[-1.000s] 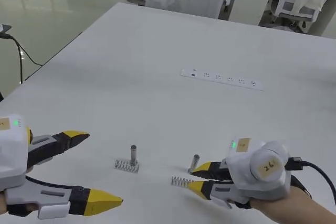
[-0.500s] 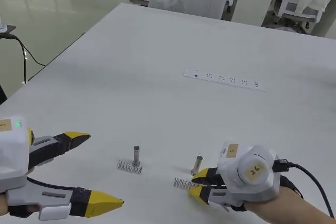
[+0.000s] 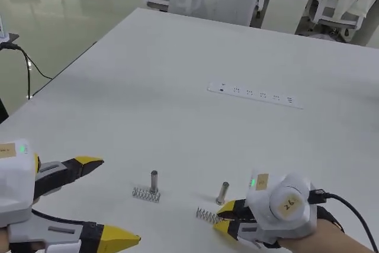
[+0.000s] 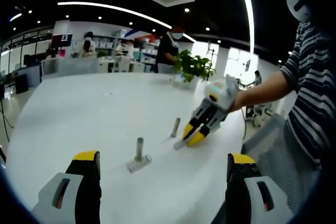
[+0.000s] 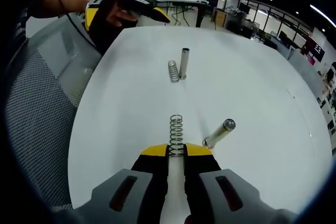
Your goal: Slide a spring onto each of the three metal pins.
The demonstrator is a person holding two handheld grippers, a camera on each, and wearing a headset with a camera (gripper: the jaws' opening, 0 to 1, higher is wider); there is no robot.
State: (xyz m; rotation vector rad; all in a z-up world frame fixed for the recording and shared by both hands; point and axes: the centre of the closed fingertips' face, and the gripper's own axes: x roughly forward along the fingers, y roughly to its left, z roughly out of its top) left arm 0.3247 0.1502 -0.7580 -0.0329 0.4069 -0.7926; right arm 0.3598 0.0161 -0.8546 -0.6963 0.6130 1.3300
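we look down on a broad white tabletop point(image 3: 177, 75). low on our right, the right gripper point(image 3: 219, 216), white with black jaws tipped in yellow, has its jaws drawn almost together, pinching the near end of a small coiled wire spring point(image 3: 206, 214); the rest of the coil reaches out ahead of the tips. just beside that spring stands a tilted grey metal pin point(image 3: 222, 192), leaning to one side and apart from the coil. further left, an upright grey metal pin point(image 3: 154, 181) stands on the table with a second loose spring point(image 3: 145, 194) lying on its side against its base. at the lower left, the left gripper point(image 3: 112, 201) has its jaws spread wide with nothing between them, well apart from both pins. a long white power strip point(image 3: 254, 95) lies flat further back on the table.
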